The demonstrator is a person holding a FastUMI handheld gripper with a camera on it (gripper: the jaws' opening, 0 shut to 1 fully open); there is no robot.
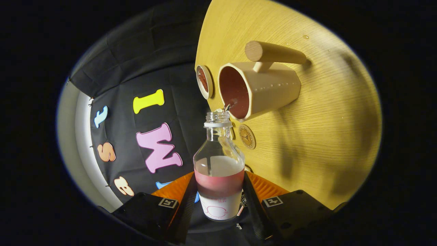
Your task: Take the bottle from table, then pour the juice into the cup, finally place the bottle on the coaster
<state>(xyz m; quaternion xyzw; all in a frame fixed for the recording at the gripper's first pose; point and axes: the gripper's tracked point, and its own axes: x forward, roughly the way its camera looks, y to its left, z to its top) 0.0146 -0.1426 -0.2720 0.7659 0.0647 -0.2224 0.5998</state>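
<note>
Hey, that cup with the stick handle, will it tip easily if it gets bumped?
Probably steady: the cup widens toward its base on the table. The long handle could lever it if knocked. The gripper jaws clamp the bottle, mouth at the rim.

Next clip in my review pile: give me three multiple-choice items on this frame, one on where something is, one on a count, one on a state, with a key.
1. Where is the mouth of the bottle?
A. At the rim of the cup
B. Over a coaster
C. Far beyond the cup's handle

2. How many round coasters lie on the table?
A. One
B. Two
C. Four

3. What is the gripper doing?
A. Open, with nothing held
B. Shut on the bottle
C. Shut on the cup

Key:
1 A: the uncapped neck reaches the cup's rim, with a thin stream passing into it.
2 B: the coaster with a red centre lies beside the cup, and the brown coaster lies near the bottle's neck.
3 B: both orange fingers press the bottle's lower body from either side.
</note>
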